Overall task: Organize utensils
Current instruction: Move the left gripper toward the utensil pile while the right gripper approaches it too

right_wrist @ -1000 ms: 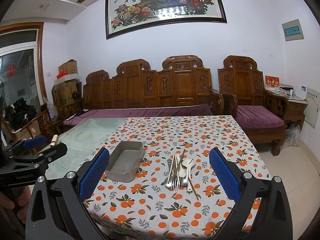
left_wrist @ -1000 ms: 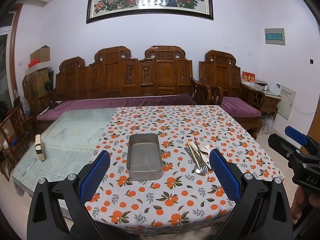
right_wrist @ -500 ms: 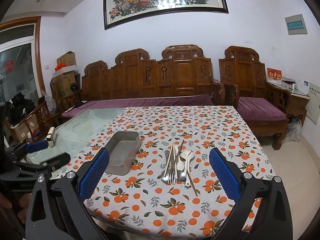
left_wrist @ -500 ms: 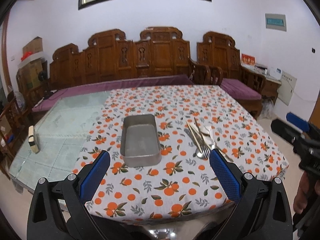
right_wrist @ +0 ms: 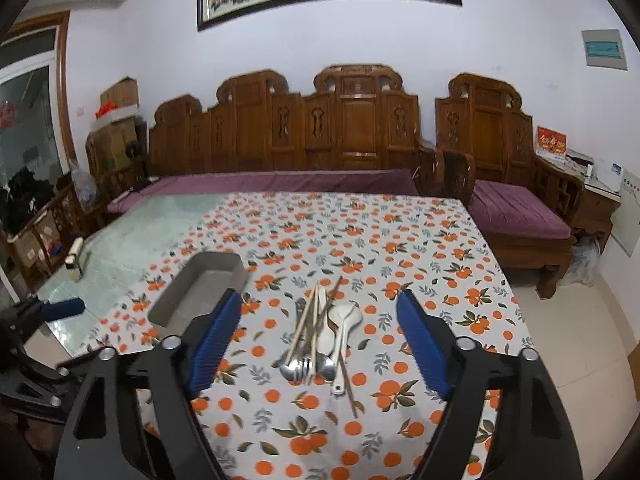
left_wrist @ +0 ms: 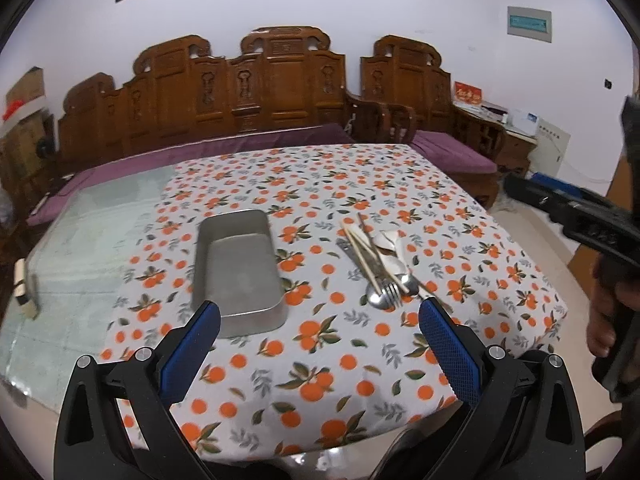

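Observation:
An empty metal tray (left_wrist: 236, 268) lies on the orange-print tablecloth (left_wrist: 320, 380). To its right sits a pile of utensils (left_wrist: 380, 264): chopsticks, a fork, metal spoons and a white spoon. My left gripper (left_wrist: 318, 312) is open above the table's near edge, its left finger in front of the tray's near corner. My right gripper (right_wrist: 320, 300) hovers over the utensils (right_wrist: 320, 332) with its jaws closing, and the pads touch nothing. The tray (right_wrist: 200, 292) lies just left of it. Each gripper shows at the edge of the other's view: the right one (left_wrist: 576, 216) and the left one (right_wrist: 52, 308).
Left of the cloth the glass tabletop (left_wrist: 80, 248) is bare except for a small block (left_wrist: 24, 284) near its edge. A carved wooden sofa (right_wrist: 320, 140) with purple cushions runs behind the table. A hand (left_wrist: 604, 316) holds the right gripper's handle.
Both grippers have come forward and lower toward the table, so tray and utensils look bigger. The right gripper's fingers stand closer together than before.

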`<act>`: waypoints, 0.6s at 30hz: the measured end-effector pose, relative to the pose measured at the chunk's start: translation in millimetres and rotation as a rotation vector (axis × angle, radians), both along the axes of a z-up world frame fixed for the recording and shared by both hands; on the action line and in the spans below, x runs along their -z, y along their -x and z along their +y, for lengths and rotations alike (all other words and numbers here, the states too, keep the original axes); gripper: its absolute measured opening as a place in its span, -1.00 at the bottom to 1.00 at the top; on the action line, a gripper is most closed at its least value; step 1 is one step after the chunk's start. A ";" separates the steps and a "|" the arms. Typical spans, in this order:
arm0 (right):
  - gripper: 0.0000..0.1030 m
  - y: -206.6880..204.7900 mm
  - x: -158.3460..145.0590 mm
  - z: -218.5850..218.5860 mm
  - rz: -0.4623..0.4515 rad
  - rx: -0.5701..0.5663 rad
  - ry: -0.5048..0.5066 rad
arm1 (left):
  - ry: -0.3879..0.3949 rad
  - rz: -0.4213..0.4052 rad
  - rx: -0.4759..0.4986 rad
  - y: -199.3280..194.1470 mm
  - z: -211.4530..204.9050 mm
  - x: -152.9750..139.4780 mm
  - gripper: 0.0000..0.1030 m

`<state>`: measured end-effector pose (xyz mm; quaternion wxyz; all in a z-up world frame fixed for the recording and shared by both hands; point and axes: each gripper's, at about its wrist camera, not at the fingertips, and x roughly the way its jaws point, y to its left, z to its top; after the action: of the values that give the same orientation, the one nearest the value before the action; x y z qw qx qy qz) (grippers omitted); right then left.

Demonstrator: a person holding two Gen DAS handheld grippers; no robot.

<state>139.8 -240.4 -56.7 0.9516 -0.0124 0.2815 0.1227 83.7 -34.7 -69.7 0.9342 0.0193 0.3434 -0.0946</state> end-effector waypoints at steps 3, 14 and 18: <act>0.41 -16.3 19.0 -4.3 0.034 -0.016 0.040 | 0.001 0.010 0.024 -13.1 -6.2 7.5 0.87; 0.11 -45.6 90.7 -23.2 0.171 -0.028 0.030 | 0.007 0.116 0.118 -64.7 -38.2 53.9 0.53; 0.02 -53.6 105.4 -29.3 0.209 -0.030 0.012 | 0.014 0.165 0.140 -87.7 -53.2 78.3 0.42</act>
<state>193.4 -269.6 -162.1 0.9151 -0.0094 0.3796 0.1357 171.5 -87.9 -147.9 0.8940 0.0290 0.4164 -0.1632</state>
